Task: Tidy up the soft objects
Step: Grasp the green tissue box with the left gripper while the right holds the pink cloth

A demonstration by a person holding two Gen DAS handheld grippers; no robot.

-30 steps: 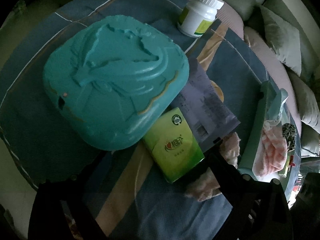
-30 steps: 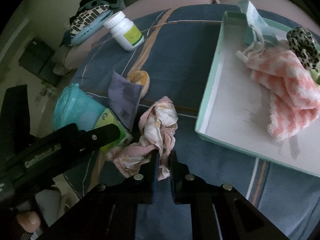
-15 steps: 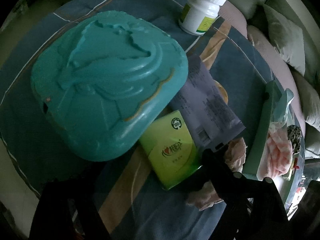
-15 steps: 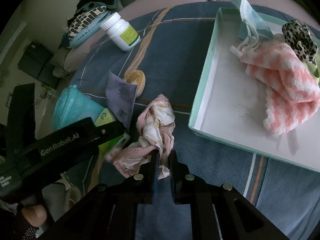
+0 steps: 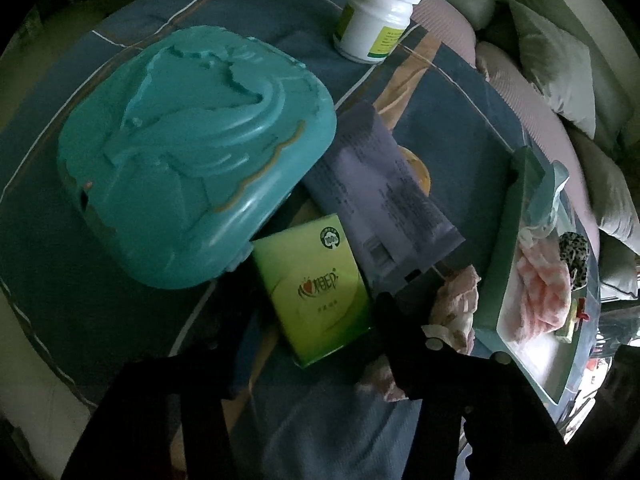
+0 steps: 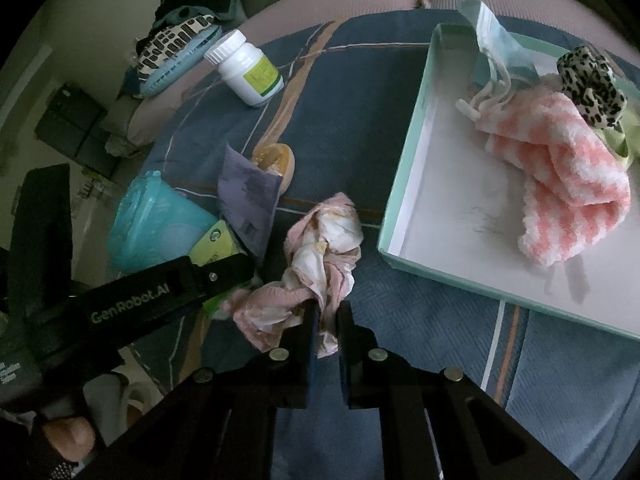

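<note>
A green tissue pack (image 5: pixel 312 292) lies on the blue bedspread beside a teal box. My left gripper (image 5: pixel 310 320) straddles the pack and its jaws are closing; I see no firm pinch on it. A crumpled pink and white cloth (image 6: pixel 324 248) lies near the tray's corner, and my right gripper (image 6: pixel 326 312) is shut on its near end. The mint-rimmed white tray (image 6: pixel 408 184) holds a pink striped towel (image 6: pixel 560 184), a leopard-print scrunchie (image 6: pixel 588 76) and a blue face mask (image 6: pixel 500 44). The same pink cloth (image 5: pixel 456 300) shows just right of my left gripper.
A large teal plastic box (image 5: pixel 192 152) fills the left side. A purple pouch (image 5: pixel 380 192) lies over an orange item (image 5: pixel 420 168). Farther back stands a white pill bottle (image 5: pixel 376 20). Sofa cushions (image 5: pixel 560 64) line the bed's far edge.
The left jaws have narrowed around the green tissue pack, and that gripper has edged closer to it. The right gripper has stayed shut on the pink cloth.
</note>
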